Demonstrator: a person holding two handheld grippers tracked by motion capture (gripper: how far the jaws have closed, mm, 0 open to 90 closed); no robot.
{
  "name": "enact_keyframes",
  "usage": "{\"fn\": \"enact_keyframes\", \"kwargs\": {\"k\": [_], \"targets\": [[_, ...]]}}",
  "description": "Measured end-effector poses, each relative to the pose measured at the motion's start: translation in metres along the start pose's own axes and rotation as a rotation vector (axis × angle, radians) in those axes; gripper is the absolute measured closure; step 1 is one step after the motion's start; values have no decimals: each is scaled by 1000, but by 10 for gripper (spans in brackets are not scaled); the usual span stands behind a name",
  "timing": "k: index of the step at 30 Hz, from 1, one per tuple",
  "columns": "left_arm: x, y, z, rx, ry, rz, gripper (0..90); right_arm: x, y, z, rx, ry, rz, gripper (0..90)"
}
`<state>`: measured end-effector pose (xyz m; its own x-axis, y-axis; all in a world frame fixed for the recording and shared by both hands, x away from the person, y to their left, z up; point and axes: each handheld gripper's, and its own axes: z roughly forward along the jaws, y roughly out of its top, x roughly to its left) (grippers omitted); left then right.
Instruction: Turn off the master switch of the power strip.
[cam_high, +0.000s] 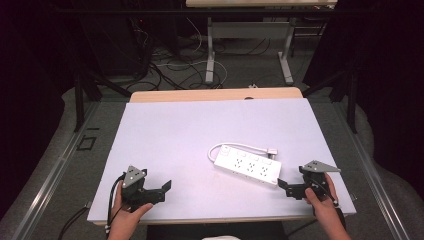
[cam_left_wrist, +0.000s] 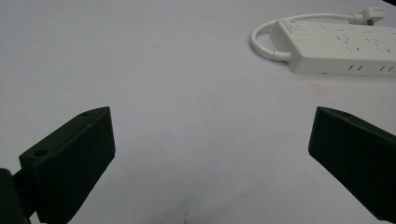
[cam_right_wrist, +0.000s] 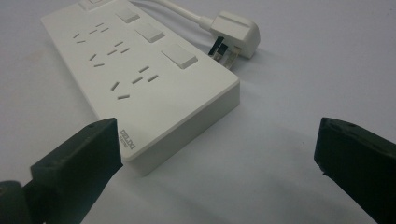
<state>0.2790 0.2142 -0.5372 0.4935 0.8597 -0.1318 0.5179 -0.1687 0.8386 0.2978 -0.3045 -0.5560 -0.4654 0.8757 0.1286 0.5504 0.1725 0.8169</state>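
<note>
White sheeting covers the worktop (cam_high: 200, 130), with a strip of bare wood left along the far edge; the plain surface makes a clean background for anything laid on it. Next in size is the white power strip (cam_high: 248, 167), lying flat toward the right half and nearer the front edge than the far one, sockets and switches facing up. It sits slantwise, its near end aimed at the front right corner, which presents that end squarely to the hand on that side. Its cord (cam_high: 235, 147) loops out of the far end and runs back along the strip's far side, so the plug (cam_right_wrist: 237, 36) rests on the sheet just beside the body, prongs toward it, kept compact and clear of the approach path.

By the front right corner, the right gripper (cam_high: 292, 187) hovers with its jaws spread wide, the strip's near corner just inside its left jaw in the right gripper view. That width looks chosen to straddle the end of the strip, so I judge a grasp is being lined up, not yet made. By the front left corner, the left gripper (cam_high: 159, 191) is well apart from the strip, jaws likewise wide and empty, pointed toward it, probably waiting to steady or take the far end.
</note>
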Motion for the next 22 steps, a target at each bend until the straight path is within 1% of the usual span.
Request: {"fn": "enact_keyframes", "kwargs": {"k": [1, 4, 9, 13, 22], "targets": [[0, 0, 0, 1, -1, 0, 6, 0, -1, 0, -6, -6, 2, 2], [0, 0, 0, 1, -2, 2, 6, -2, -2, -1, -2, 1, 10, 4], [0, 0, 0, 2, -1, 2, 6, -3, -3, 0, -15, -11, 15, 7], [0, 0, 1, 1, 0, 2, 6, -4, -4, 0, -1, 0, 16, 7], [1, 1, 0, 1, 2, 3, 6, -4, -4, 0, -3, 3, 19, 7]]}}
